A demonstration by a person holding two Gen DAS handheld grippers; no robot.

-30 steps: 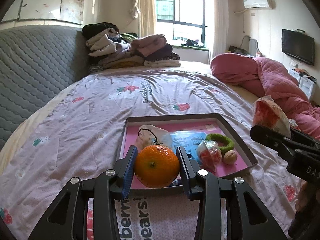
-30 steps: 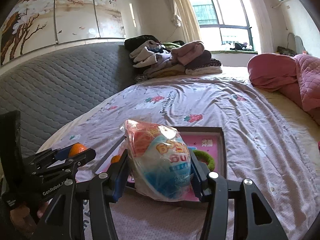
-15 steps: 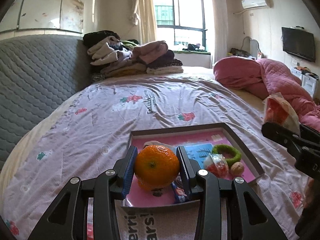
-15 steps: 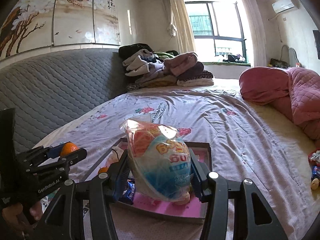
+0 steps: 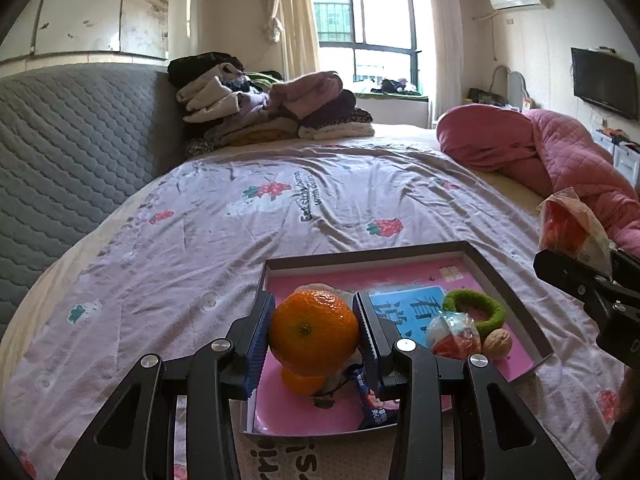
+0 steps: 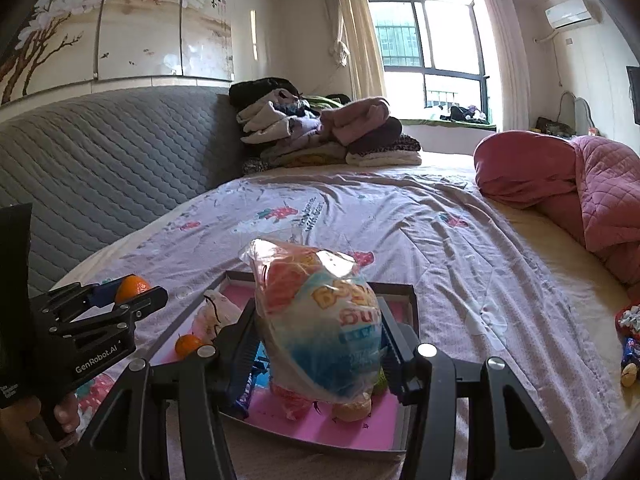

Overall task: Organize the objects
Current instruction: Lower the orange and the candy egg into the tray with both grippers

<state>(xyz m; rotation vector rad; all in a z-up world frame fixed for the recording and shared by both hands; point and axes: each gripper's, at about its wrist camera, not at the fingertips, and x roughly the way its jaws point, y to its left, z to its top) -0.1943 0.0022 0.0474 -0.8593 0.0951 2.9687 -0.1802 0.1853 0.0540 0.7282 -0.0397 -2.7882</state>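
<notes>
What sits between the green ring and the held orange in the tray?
In the left wrist view, a small wrapped snack lies between the green ring and the orange in the left tongs, on a blue card.

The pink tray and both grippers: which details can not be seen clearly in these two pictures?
- Pink tray: in the left wrist view the held orange and left gripper hide its near middle.
- Second orange: mostly hidden under the held one.
- Right wrist view: the snack bag in the right gripper covers the tray centre.
- Bag print: too blurred to read.
</notes>
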